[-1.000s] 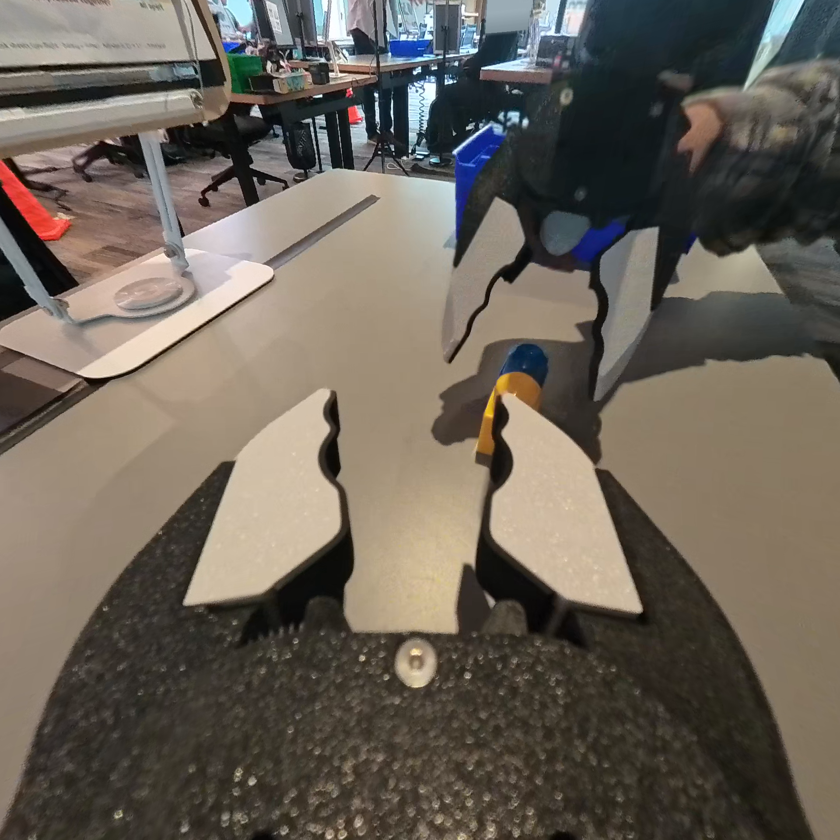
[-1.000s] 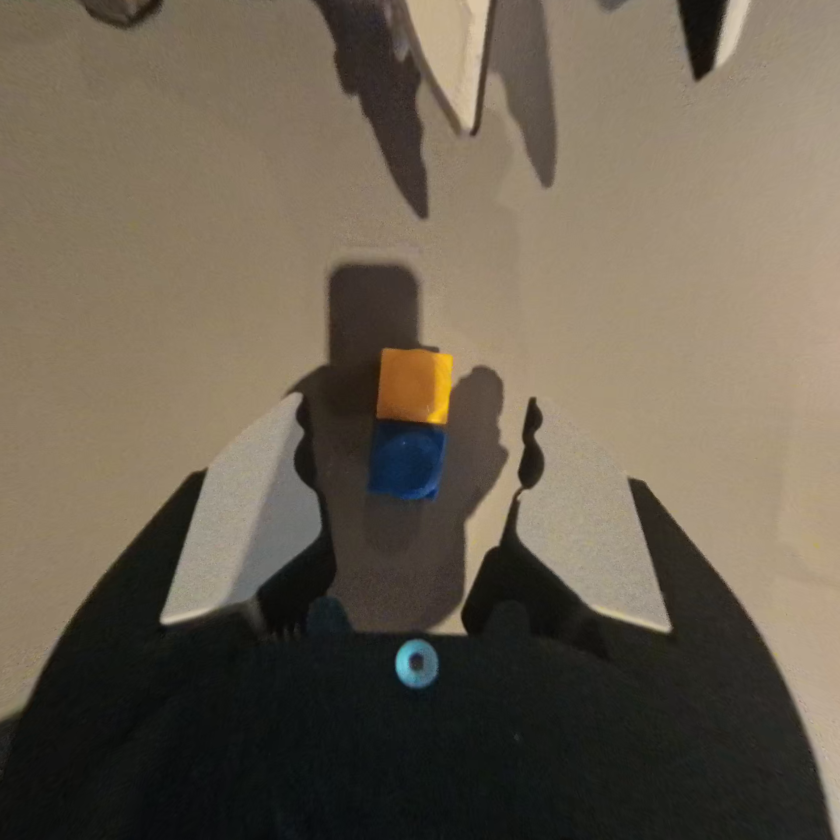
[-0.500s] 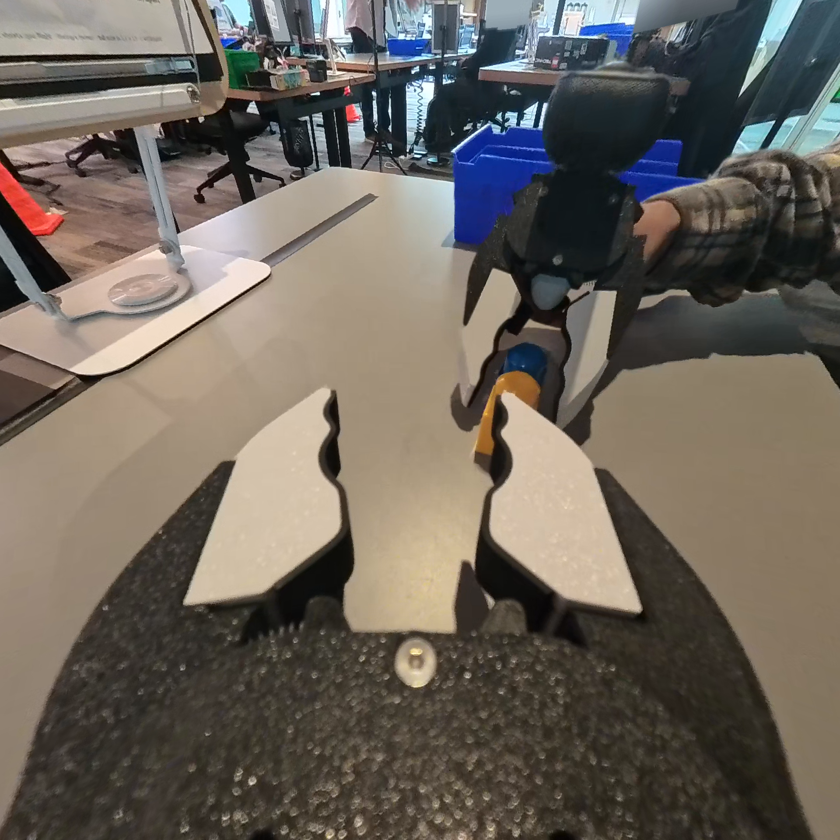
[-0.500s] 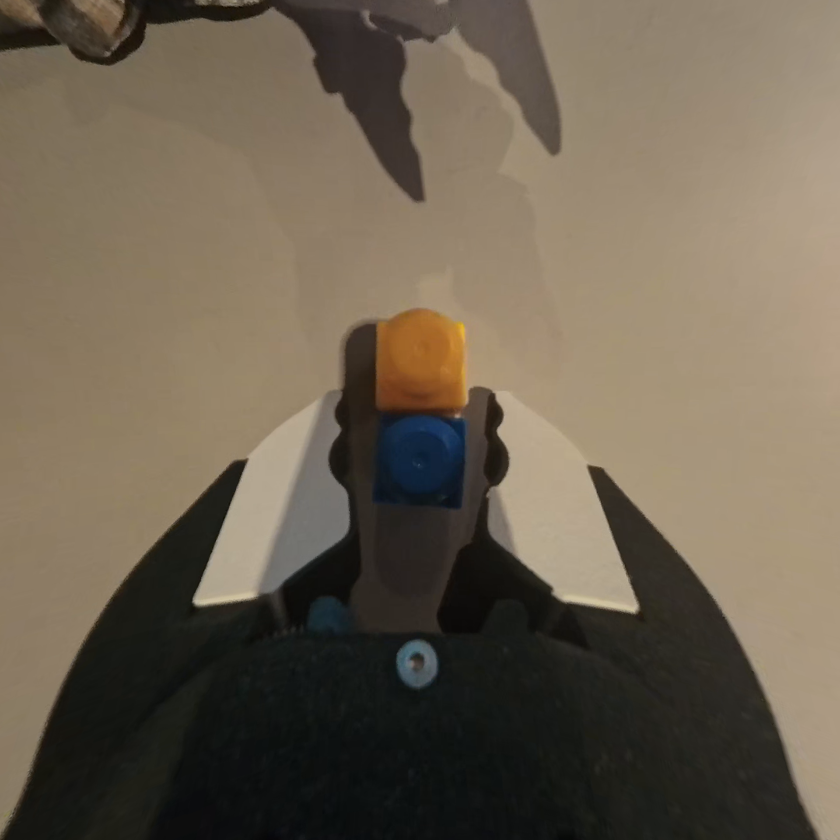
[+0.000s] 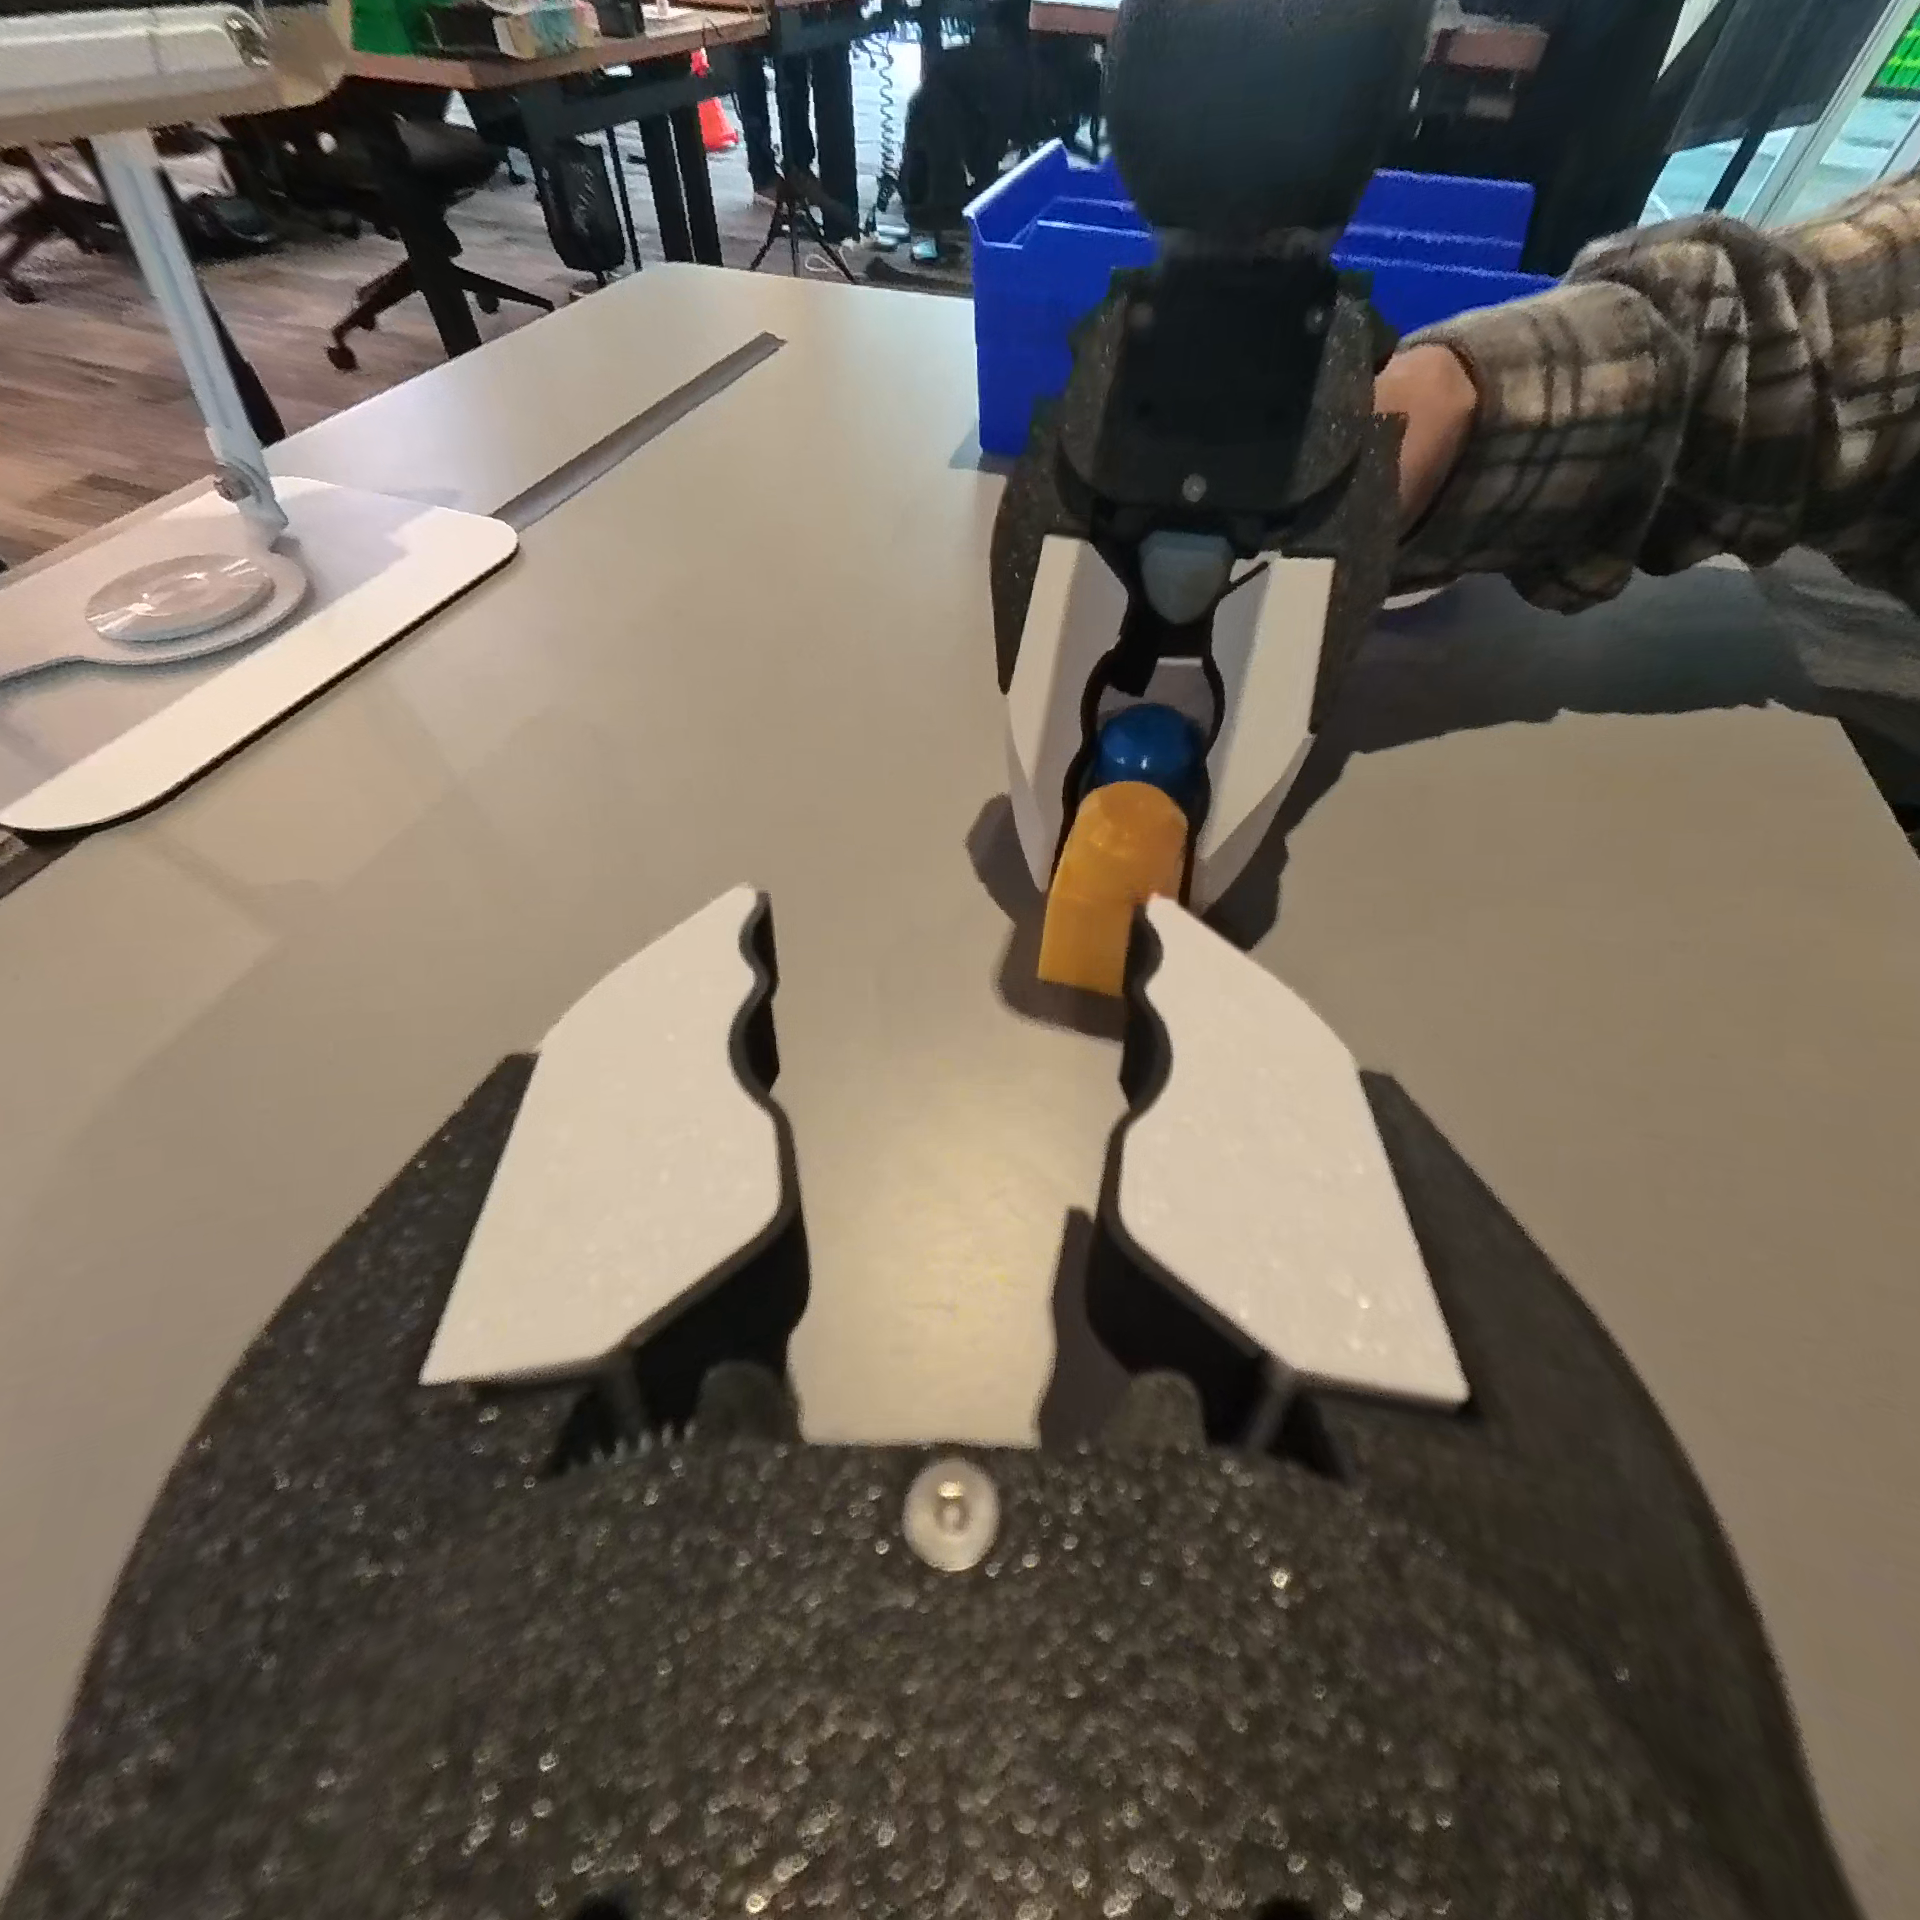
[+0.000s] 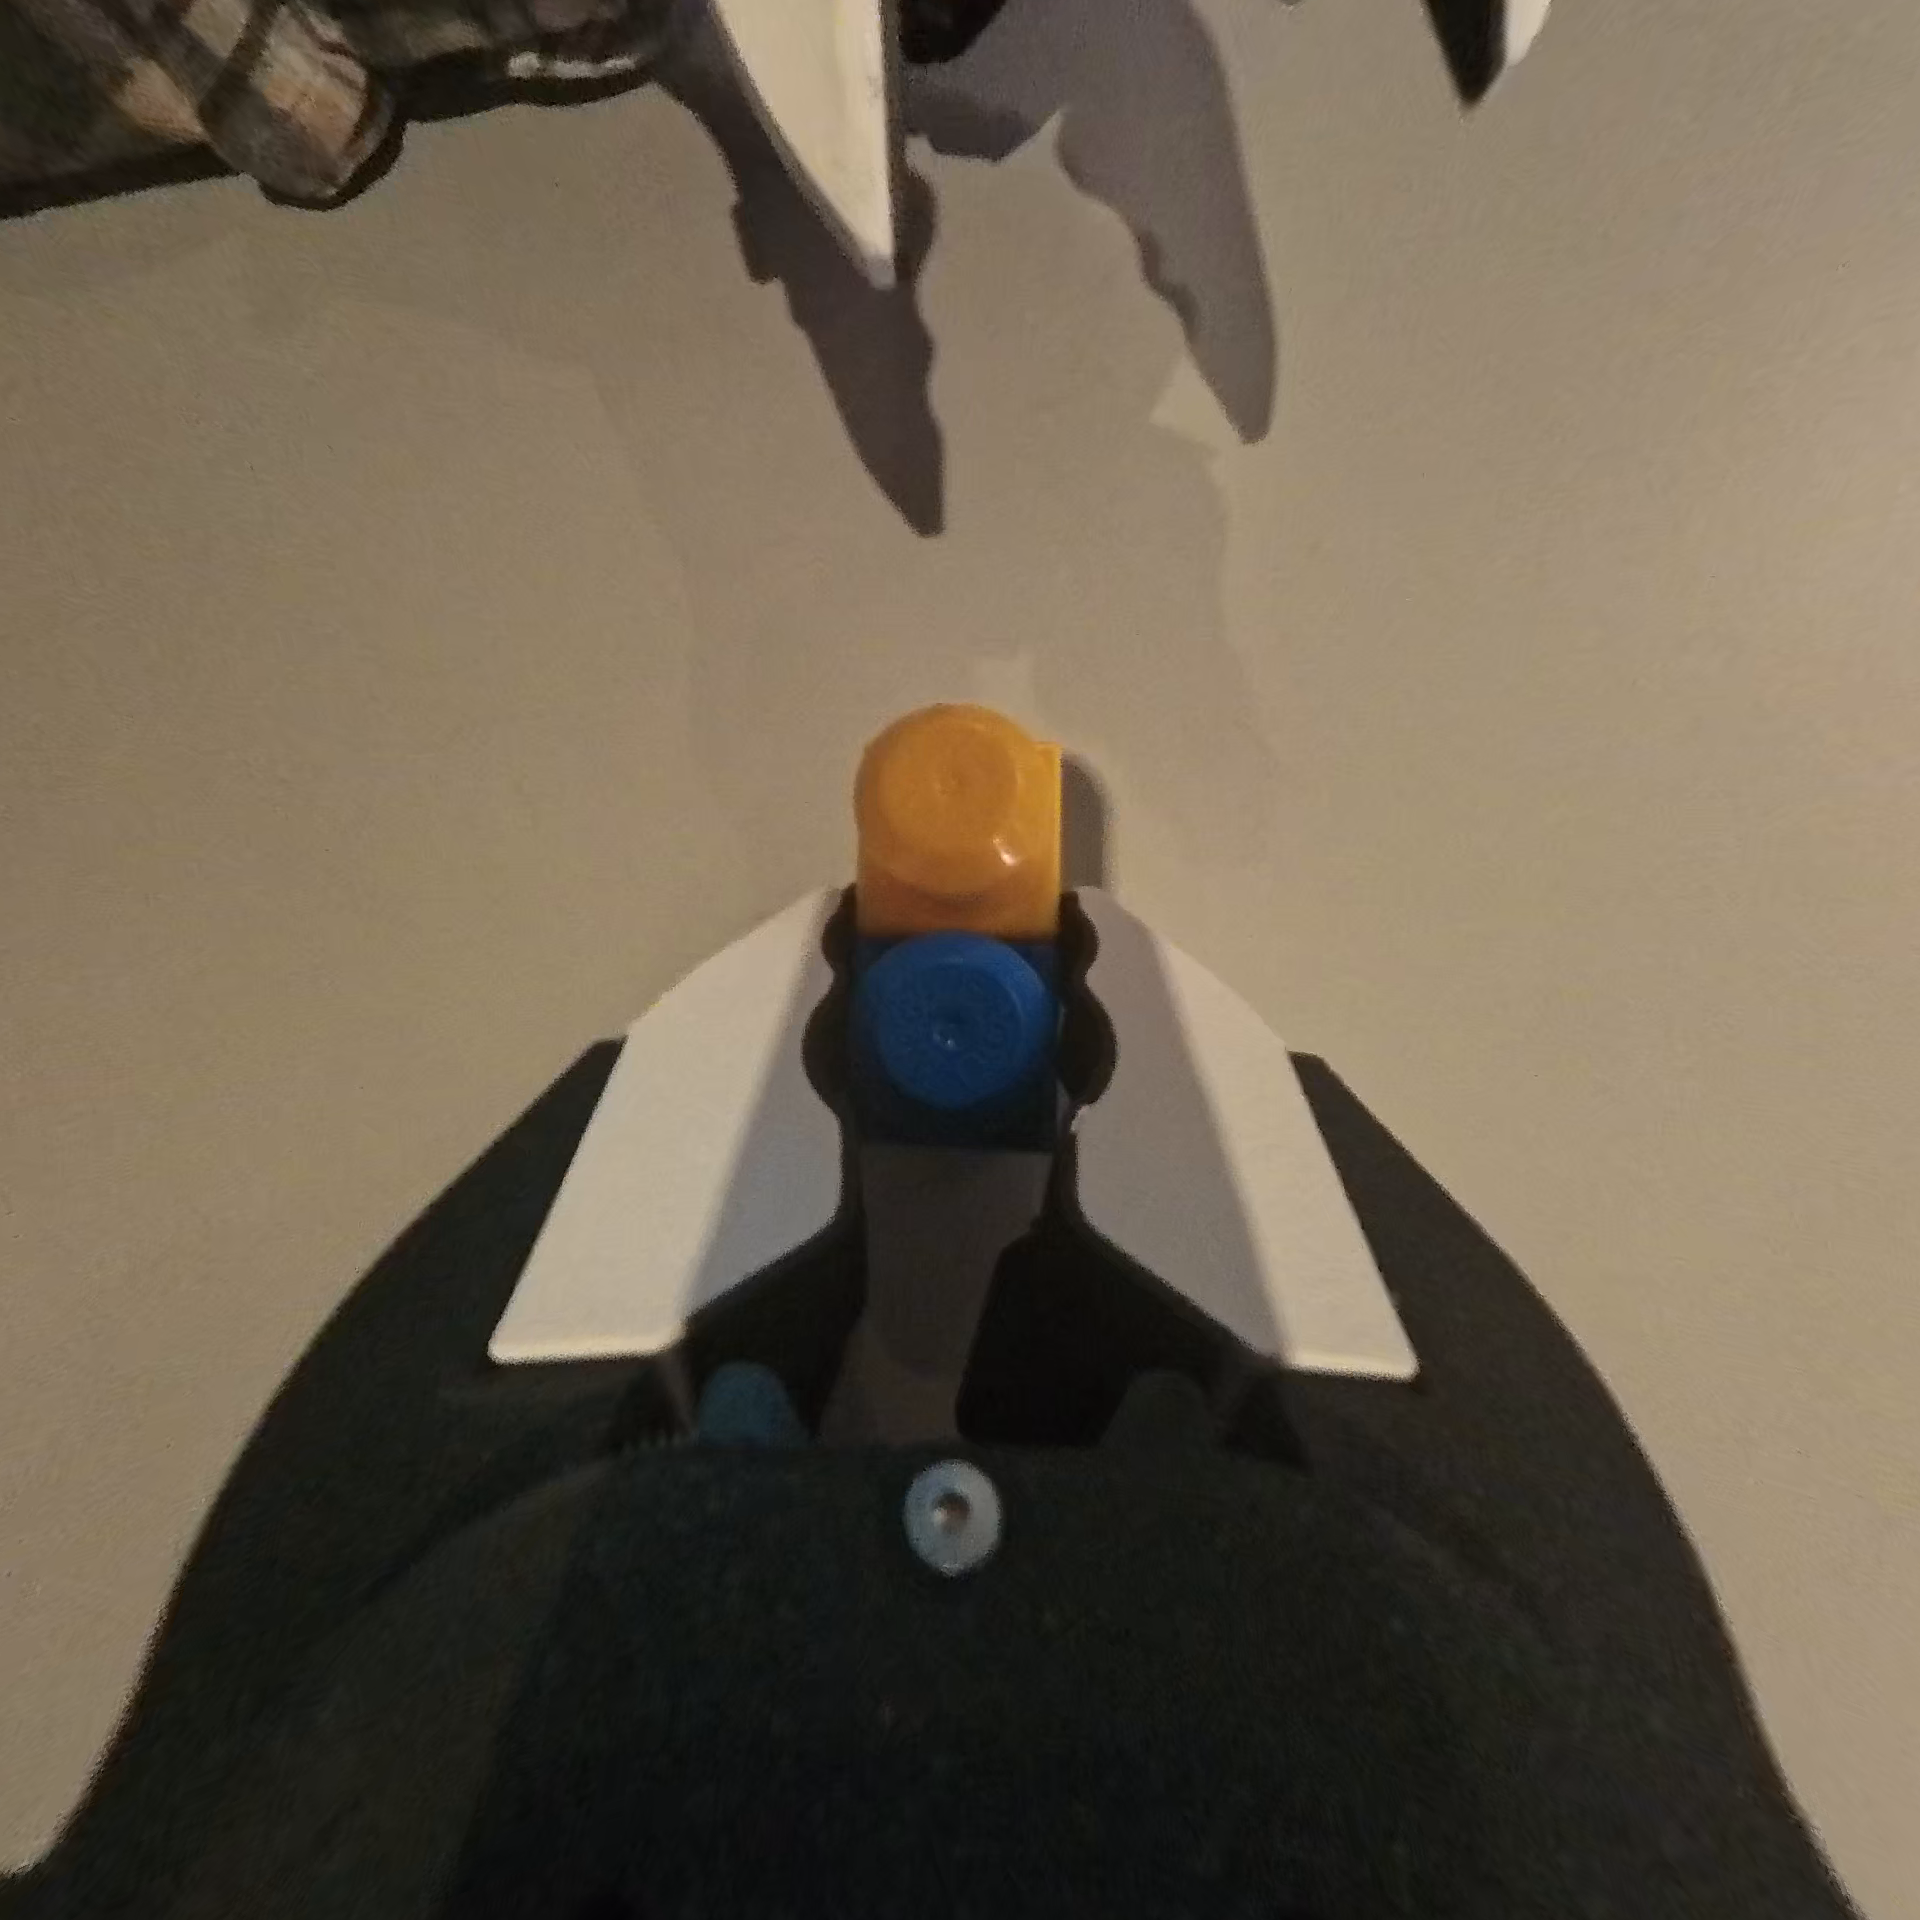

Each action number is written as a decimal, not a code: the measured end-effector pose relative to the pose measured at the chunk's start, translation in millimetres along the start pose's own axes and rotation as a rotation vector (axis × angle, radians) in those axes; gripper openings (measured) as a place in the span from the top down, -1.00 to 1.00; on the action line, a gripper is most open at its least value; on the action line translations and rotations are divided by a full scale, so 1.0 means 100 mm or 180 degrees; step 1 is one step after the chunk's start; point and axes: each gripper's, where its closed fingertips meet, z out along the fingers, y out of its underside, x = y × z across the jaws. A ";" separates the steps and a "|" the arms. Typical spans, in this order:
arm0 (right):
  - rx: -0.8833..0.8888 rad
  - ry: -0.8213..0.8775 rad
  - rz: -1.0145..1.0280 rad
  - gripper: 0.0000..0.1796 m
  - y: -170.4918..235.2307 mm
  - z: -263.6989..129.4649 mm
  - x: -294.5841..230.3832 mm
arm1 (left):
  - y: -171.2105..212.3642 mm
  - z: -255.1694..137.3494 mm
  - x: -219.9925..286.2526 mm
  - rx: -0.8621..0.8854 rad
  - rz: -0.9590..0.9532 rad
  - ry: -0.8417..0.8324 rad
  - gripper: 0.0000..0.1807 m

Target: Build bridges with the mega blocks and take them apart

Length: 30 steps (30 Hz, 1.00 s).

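A blue single-stud block [image 6: 951, 1023] and an orange one [image 6: 951, 821] stand side by side, touching, on the grey table [image 5: 623, 831]. I cannot tell whether they are joined. My right gripper [image 6: 956, 914] points down from above and is shut on the blue block; it also shows in the left wrist view [image 5: 1132, 831]. The orange block [image 5: 1107, 883] sits just past its fingertips, towards my left gripper. My left gripper [image 5: 954, 914] is open and empty, low over the table, its right fingertip just in front of the orange block. It shows at the top of the right wrist view [image 6: 1174, 187].
A blue bin [image 5: 1049, 312] stands at the table's far edge behind the right gripper. A white stand base [image 5: 260, 623] lies at the left. A groove [image 5: 644, 426] runs along the table. A plaid sleeve [image 5: 1662, 395] reaches in from the right. The gap from one gripper's tips to the other's is roughly 10 centimetres.
My right gripper came down over the blue block and closed on it. My left gripper stayed open, almost in the same place.
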 end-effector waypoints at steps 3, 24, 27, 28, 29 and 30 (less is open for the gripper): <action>-0.0007 -0.0037 -0.0038 0.60 -0.05 -0.03 -0.01 | 0.05 0.04 0.03 -0.0100 0.0025 0.0041 0.29; 0.0292 -0.0307 0.0115 0.60 -0.67 -0.57 -0.05 | -0.16 0.38 0.45 0.0212 -0.0497 0.0585 0.04; 0.0316 -0.0369 0.0067 0.60 -0.75 -0.54 -0.10 | -0.24 0.39 0.53 0.0381 -0.0627 0.0758 0.06; 0.0338 -0.0391 0.0057 0.60 -0.78 -0.53 -0.12 | -0.27 0.38 0.54 0.0437 -0.0651 0.0787 0.09; 0.0358 -0.0399 0.0045 0.60 -0.80 -0.52 -0.13 | -0.29 0.38 0.54 0.0485 -0.0664 0.0807 0.11; 0.0384 -0.0416 0.0046 0.60 -0.82 -0.52 -0.14 | -0.30 0.37 0.55 0.0514 -0.0667 0.0820 0.13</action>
